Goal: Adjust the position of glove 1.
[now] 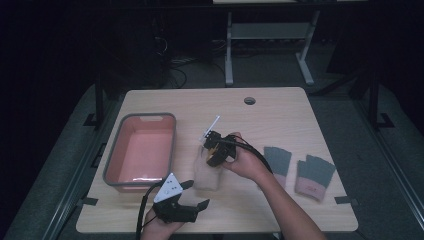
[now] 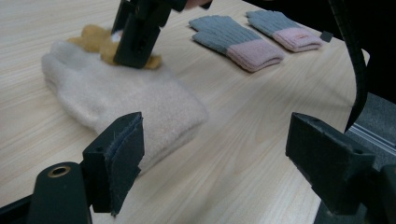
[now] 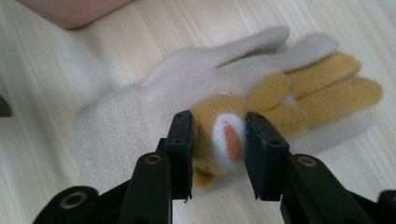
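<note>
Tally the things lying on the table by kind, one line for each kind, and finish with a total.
Cream gloves with a tan patch: 1, the right gripper closed on that patch
Grey gloves with pink cuffs: 2
Pink tubs with a grey rim: 1
Total: 4

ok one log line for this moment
right tool: shut on cream glove at its tan patch | left tool: open, short of cuff | pink bin: left of glove | grey gloves: untouched
</note>
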Available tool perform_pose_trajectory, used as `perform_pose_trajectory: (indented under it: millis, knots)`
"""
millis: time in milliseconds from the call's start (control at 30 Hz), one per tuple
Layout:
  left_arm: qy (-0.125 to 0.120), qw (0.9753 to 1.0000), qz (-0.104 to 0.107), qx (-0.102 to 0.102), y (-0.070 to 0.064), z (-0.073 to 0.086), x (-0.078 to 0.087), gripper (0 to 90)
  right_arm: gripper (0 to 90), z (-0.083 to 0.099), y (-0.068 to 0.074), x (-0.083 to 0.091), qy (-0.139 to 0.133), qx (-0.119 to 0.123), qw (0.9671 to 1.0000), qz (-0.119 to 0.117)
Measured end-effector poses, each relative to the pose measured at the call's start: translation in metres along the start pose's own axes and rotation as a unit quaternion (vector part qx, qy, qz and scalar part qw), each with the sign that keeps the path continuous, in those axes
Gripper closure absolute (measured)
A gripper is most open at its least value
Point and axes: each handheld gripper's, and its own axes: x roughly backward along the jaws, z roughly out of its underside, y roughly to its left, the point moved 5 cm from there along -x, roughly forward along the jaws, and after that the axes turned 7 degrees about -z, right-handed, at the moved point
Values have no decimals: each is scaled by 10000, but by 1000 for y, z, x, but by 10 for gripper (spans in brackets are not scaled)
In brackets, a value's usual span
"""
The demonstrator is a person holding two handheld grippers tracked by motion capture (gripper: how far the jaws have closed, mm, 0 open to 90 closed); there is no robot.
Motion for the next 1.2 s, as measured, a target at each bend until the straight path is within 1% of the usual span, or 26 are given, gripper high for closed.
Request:
perform_pose_trajectory:
  millis: [233,300,400,500,567,667,733,767,800,900,933,1000,1033,1133,1200]
  knots:
    - [2,10000,-20,-8,1,-1,1,193,634,3,-3,-4,46,-77,9999,-49]
    - [-6,10000,-20,20,1,-1,1,193,628,4,-3,-4,54,-102,9999,-56]
    - [35,10000,-21,1,2,0,0,191,616,4,-4,-4,40,-117,9999,-72]
    - [38,10000,-17,23,1,0,-1,189,596,4,-4,-6,75,-157,9998,-94]
    - [36,10000,-14,22,1,0,-1,189,583,4,-4,-7,95,-134,9998,-74]
    - [46,10000,-4,35,1,0,-1,189,555,3,-3,-7,78,-128,9999,-71]
    - [51,10000,-9,29,1,0,-1,189,520,1,-2,-7,61,-134,9999,-54]
    - [51,10000,-9,29,1,0,-1,188,520,1,-2,-7,61,-134,9999,-54]
    - [72,10000,8,16,1,0,-1,189,502,-1,-2,-6,-5,-114,9999,-67]
    - [85,10000,8,-26,0,0,-1,188,485,-2,-1,-7,5,-102,9999,-53]
    - [85,10000,16,-24,0,0,-1,188,458,-5,1,-8,33,-37,10000,10]
    - [86,10000,19,-20,1,0,-1,188,437,-9,2,-8,8,38,10000,79]
    - [82,10000,25,17,0,0,-1,188,426,-11,3,-8,1,67,9999,76]
    - [83,10000,34,-16,0,0,-1,188,398,-18,6,-10,1,143,9999,77]
    - [87,10000,42,-18,-1,0,-1,188,402,-21,7,-13,38,173,9998,100]
